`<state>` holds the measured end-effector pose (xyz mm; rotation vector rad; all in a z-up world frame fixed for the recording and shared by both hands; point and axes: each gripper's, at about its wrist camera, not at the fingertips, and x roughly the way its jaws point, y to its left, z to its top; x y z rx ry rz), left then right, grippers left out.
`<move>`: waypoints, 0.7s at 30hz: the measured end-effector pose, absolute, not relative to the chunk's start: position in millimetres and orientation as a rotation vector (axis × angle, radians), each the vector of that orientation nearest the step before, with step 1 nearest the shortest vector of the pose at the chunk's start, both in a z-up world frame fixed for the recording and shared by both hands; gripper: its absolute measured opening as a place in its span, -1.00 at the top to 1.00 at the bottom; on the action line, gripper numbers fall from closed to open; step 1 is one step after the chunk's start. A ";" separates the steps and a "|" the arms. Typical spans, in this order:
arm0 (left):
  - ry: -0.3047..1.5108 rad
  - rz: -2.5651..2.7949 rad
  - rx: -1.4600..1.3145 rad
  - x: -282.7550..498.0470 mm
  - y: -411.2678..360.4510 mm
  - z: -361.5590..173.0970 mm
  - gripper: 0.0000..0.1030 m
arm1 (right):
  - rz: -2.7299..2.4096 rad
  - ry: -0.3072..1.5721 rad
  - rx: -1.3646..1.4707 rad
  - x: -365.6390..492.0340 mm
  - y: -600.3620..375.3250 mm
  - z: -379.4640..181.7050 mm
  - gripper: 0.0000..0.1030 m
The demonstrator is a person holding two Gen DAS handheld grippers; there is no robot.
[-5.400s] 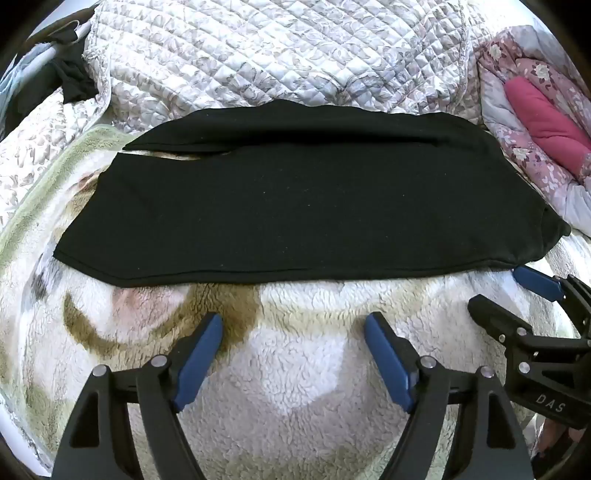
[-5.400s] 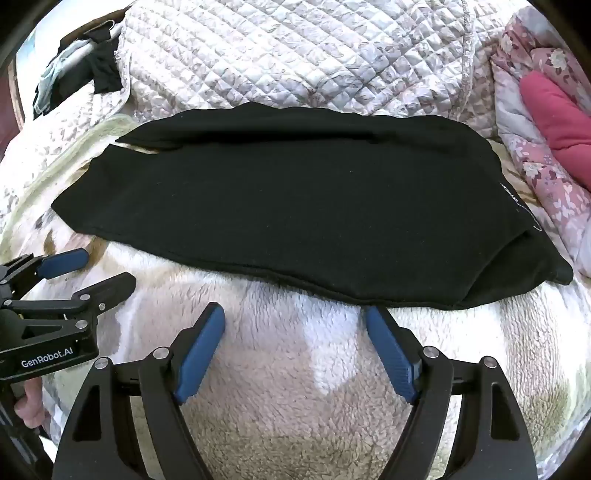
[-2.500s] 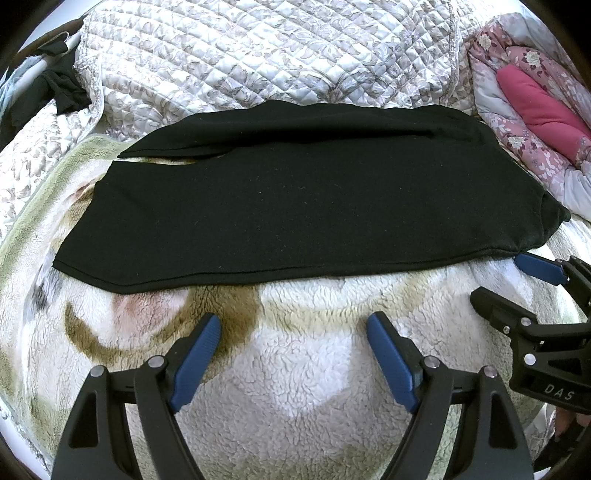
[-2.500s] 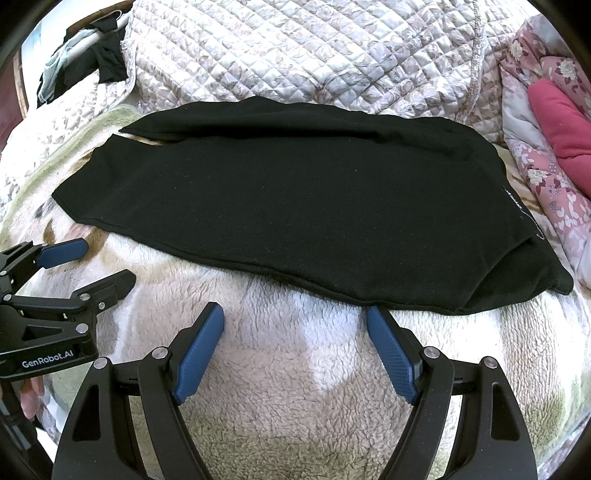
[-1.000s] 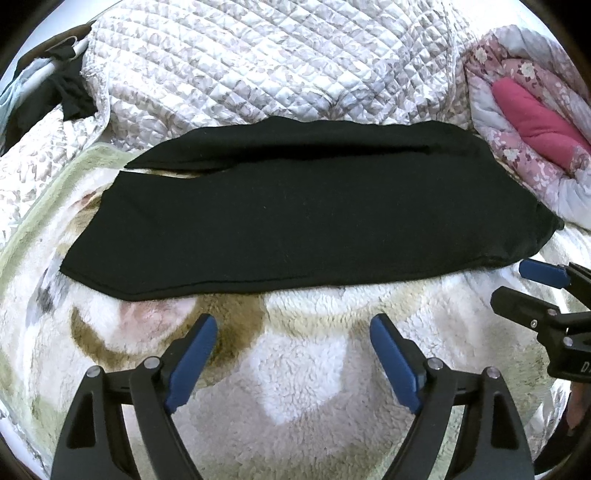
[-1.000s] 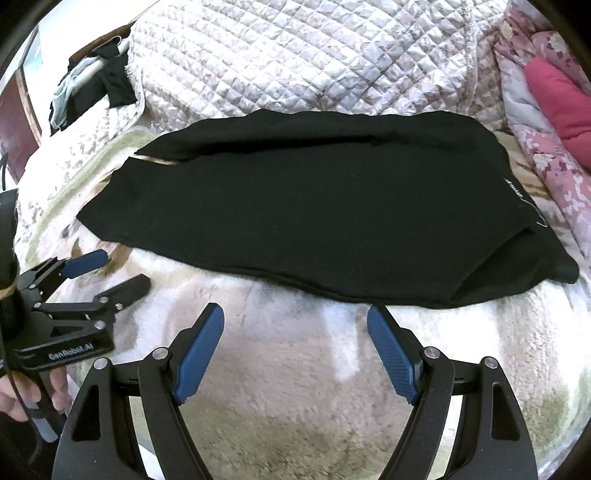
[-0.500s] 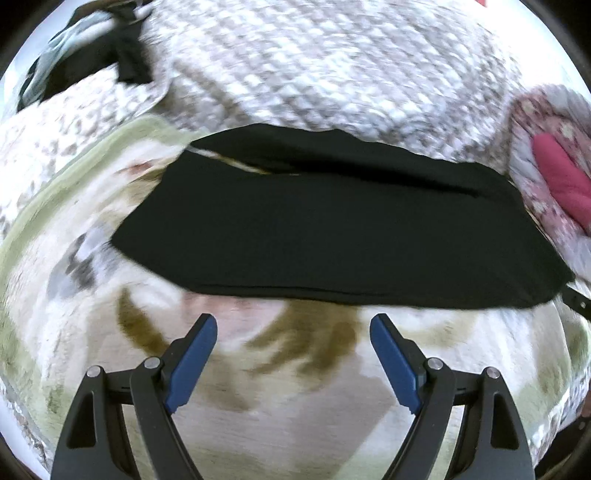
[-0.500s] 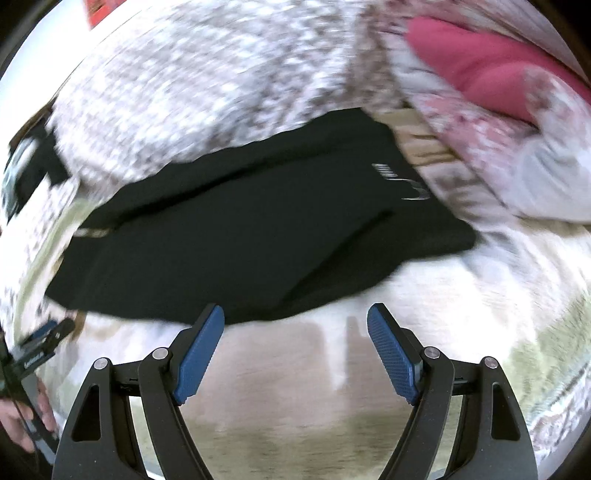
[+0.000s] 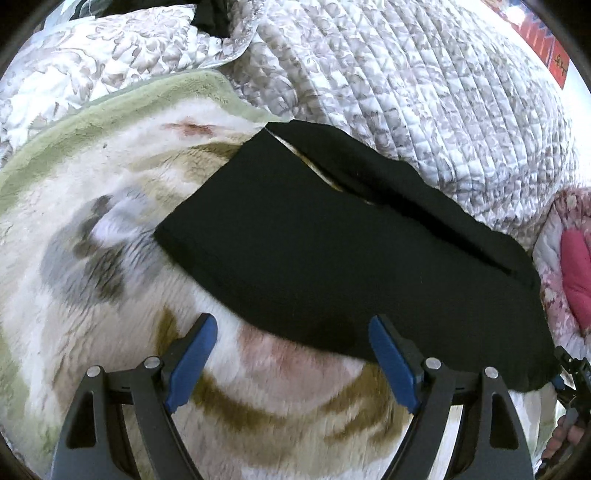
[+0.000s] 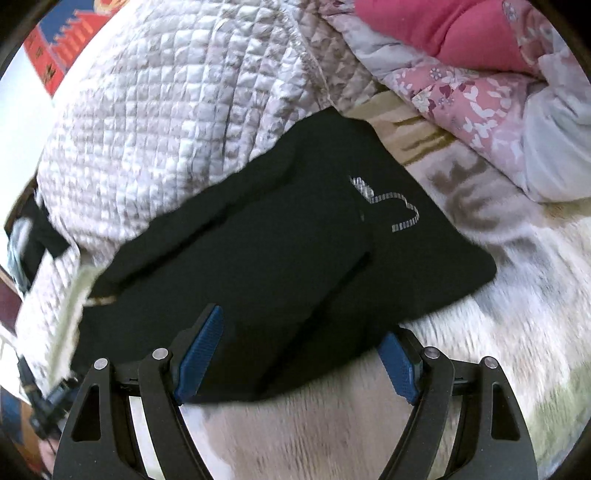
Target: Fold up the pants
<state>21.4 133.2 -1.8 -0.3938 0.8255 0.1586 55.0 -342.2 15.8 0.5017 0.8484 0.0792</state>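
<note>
Black pants (image 9: 332, 258) lie folded lengthwise on a fluffy patterned blanket (image 9: 92, 295). The left wrist view shows their leg-hem end nearest. My left gripper (image 9: 291, 354) is open and empty, just short of the pants' near edge. The right wrist view shows the waist end of the pants (image 10: 295, 251), with a small silver logo (image 10: 388, 203). My right gripper (image 10: 299, 354) is open, its fingers spanning the near edge of the waist end; whether they touch the cloth is unclear. The right gripper also shows in the left wrist view (image 9: 570, 373), at the far right edge.
A quilted grey-white bedspread (image 9: 406, 92) lies bunched behind the pants. A pink floral quilt with a red pillow (image 10: 461, 48) sits at the right. Dark clothes (image 9: 214, 18) lie at the far back left. The left gripper shows at the lower left of the right wrist view (image 10: 48, 402).
Both grippers have swung apart and moved forward: the left toward the leg-hem end, the right toward the waist end. Both stayed open. The pants have not moved.
</note>
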 end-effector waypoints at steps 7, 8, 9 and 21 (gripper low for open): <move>0.810 0.193 -0.421 44.3 138.6 -3.0 -0.15 | 0.026 0.837 0.539 73.8 -352.8 14.2 0.08; 0.812 0.202 -0.426 46.4 141.0 -4.8 -0.07 | 0.015 0.840 0.546 74.8 -355.9 12.4 0.29; 0.812 0.212 -0.432 48.7 143.5 -5.9 0.18 | 0.005 0.845 0.558 77.4 -359.8 10.0 0.48; 0.739 0.207 -0.460 15.5 163.2 29.9 0.92 | 0.050 0.795 0.616 54.0 -372.7 44.5 0.92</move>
